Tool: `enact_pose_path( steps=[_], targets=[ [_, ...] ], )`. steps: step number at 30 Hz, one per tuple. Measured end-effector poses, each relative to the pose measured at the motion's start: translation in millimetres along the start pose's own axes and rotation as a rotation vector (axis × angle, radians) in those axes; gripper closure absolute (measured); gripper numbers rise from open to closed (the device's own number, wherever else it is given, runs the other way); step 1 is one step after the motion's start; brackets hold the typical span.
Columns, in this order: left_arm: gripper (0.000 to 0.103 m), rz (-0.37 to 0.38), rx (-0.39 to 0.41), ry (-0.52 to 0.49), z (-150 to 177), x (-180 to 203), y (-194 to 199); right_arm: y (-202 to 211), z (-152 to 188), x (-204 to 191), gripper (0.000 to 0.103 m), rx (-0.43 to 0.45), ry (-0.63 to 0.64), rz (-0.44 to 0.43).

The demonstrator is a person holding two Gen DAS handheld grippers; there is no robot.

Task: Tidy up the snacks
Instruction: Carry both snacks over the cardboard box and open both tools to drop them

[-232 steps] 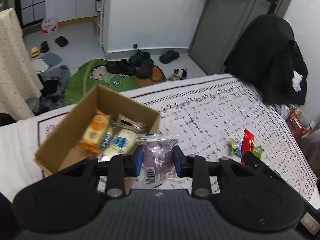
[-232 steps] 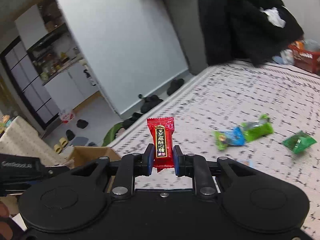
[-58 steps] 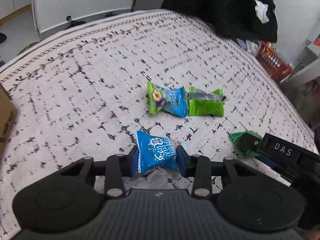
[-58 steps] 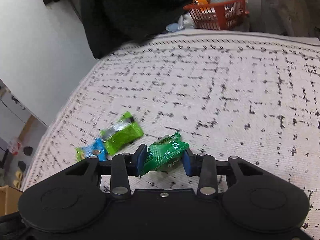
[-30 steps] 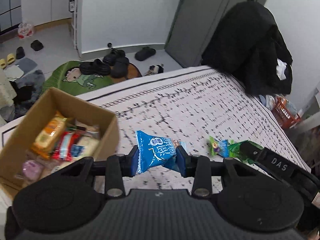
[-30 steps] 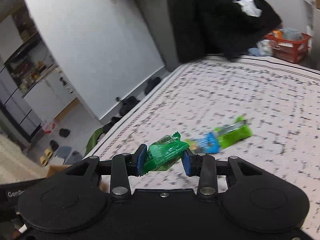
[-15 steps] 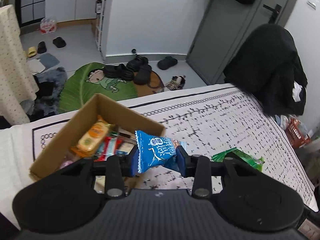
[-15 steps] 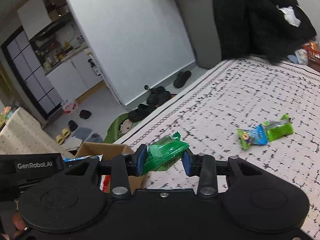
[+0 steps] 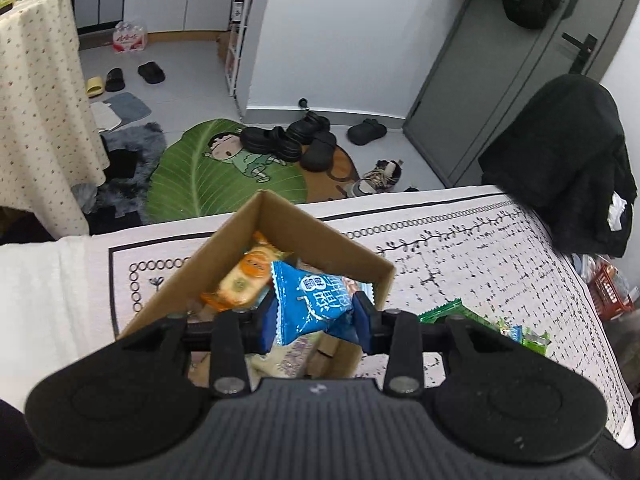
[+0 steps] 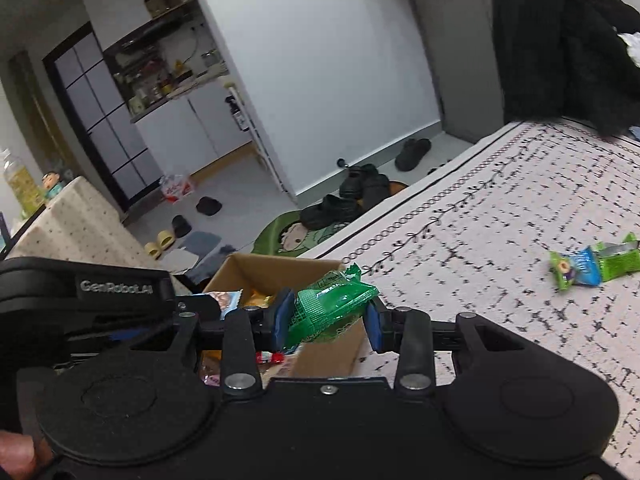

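My left gripper [image 9: 314, 318] is shut on a blue snack packet [image 9: 316, 300] and holds it over the open cardboard box [image 9: 320, 236], which holds an orange packet [image 9: 244, 276] and other snacks. My right gripper [image 10: 328, 316] is shut on a green snack packet [image 10: 330, 306] just above the box's near right corner [image 10: 280, 266]. The left gripper body [image 10: 88, 296] shows at the left of the right wrist view. The green packet also shows in the left wrist view [image 9: 444, 312].
Two snacks, a blue-green one [image 10: 574, 270] and a light green one [image 10: 618, 258], lie on the patterned bed cover [image 10: 500, 240] to the right. Beyond the bed edge are shoes [image 9: 292, 142], a leaf mat and a cloth-covered table [image 9: 36, 120]. A black coat [image 9: 572, 152] hangs at right.
Both grippers have moved left from the loose snacks to the box, each carrying its packet. The left one now hangs over the box opening, the right one beside it.
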State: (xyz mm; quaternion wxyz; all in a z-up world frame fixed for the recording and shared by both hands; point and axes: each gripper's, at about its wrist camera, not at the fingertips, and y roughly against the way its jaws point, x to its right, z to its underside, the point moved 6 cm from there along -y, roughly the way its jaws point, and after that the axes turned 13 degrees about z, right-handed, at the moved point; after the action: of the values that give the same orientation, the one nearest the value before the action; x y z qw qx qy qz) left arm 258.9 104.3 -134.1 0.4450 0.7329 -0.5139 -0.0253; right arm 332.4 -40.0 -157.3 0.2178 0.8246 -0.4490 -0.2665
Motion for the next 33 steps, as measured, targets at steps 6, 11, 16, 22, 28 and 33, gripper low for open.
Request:
enact_pose_path(
  steps=[6, 11, 16, 22, 28, 33],
  targets=[
    [0.065, -0.031, -0.007, 0.059, -2, -25, -1, -2, 4, -11, 0.066, -0.001, 0.01, -0.016],
    [0.064, -0.056, -0.016, 0.097, -5, -41, -1, -6, 8, -17, 0.066, -0.009, 0.012, -0.03],
    [0.065, -0.076, -0.029, 0.121, -4, -51, -4, -8, 11, -26, 0.066, -0.015, 0.027, -0.056],
    [0.056, -0.136, -0.018, 0.157, -7, -59, -2, -8, 15, -33, 0.066, -0.044, 0.025, -0.103],
    [0.043, -0.158, -0.014, 0.162, -10, -59, 2, -5, 16, -39, 0.064, -0.049, 0.035, -0.137],
    [0.035, -0.166, -0.003, 0.139, -12, -54, 9, 2, 14, -40, 0.039, -0.029, 0.048, -0.136]
  ],
)
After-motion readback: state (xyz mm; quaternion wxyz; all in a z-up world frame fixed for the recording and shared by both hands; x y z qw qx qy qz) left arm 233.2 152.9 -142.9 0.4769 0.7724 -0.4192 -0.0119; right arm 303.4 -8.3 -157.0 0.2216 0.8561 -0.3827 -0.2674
